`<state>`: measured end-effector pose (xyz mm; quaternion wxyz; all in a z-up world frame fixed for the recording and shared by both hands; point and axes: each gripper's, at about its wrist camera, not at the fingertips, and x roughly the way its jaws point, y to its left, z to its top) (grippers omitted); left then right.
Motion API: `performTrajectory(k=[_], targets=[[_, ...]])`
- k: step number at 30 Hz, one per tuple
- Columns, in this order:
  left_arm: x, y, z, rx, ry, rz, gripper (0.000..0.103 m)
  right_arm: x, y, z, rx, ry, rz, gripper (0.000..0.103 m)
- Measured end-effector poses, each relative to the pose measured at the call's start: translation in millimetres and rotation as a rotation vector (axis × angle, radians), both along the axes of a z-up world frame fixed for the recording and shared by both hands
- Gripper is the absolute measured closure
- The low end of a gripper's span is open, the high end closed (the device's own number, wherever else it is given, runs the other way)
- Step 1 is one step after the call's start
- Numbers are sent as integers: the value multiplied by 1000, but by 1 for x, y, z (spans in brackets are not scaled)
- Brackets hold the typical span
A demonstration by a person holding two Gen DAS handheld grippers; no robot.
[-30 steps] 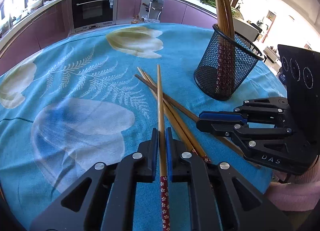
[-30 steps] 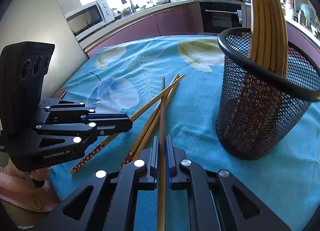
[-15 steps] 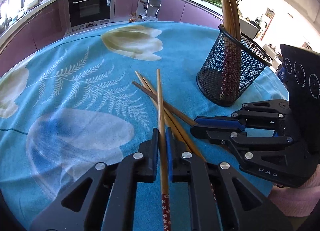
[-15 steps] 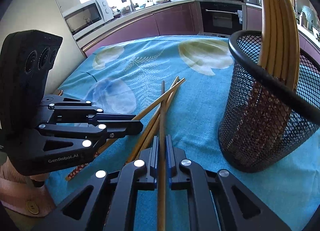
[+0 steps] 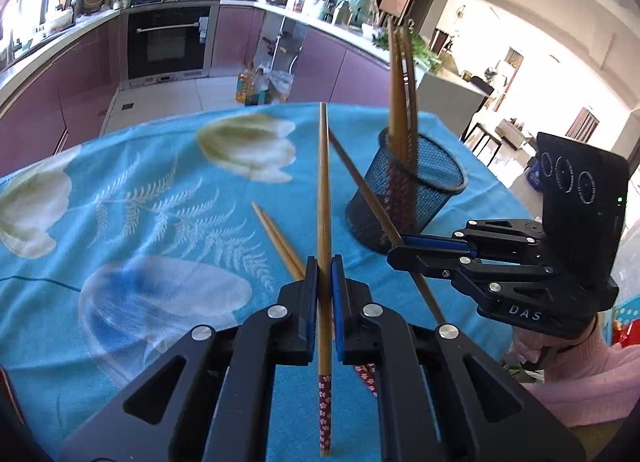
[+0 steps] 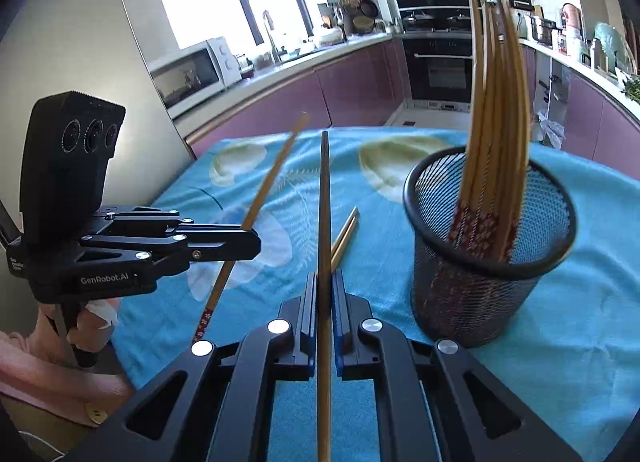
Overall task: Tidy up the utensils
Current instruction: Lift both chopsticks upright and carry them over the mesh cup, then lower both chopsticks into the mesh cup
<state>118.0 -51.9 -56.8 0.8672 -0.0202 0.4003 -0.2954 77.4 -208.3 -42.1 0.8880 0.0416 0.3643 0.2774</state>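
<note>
Bamboo chopsticks are clamped singly in the left gripper [image 5: 325,268] and right gripper [image 6: 325,286]. Ahead of the right one, the mesh holder [image 6: 486,258] could be tipped if its rim is struck by a tip.

The tablecloth [image 5: 168,190] is coloured turquoise and printed with pale tulips and white ferns; the chopsticks [image 5: 323,198] are tan, banded at the end in red with white flowers; the mesh holder [image 6: 476,302] is black; the cabinets [image 6: 352,90] are mauve.

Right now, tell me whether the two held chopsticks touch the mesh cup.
Apart. The right wrist view shows both held chopsticks left of the mesh cup, tablecloth visible between.
</note>
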Motion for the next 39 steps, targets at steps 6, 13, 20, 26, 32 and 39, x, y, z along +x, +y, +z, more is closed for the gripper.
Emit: performTrajectory(k=[6,13,20,26,32,39], targets=[[-11,4,26,-47,-48,-26,96,-11,-14,14,37,-45,-19,97],[-20,7,49,-100,-89,-58,96,-19,-30,33,81,-98,-40,97],[-19,4,68,-133,-129,-70,96,-19,-42,52,107,-154,-65,97],[-11,-7,88,-160,-179,-89,96,-17,-51,70,115,-209,-88,97],[-7,-23,115,-183,-242,-107,96,-12,-60,91,107,-281,-113,97],[2,-42,141,-197,-294,-125,96,-3,-66,108,106,-342,-138,97]])
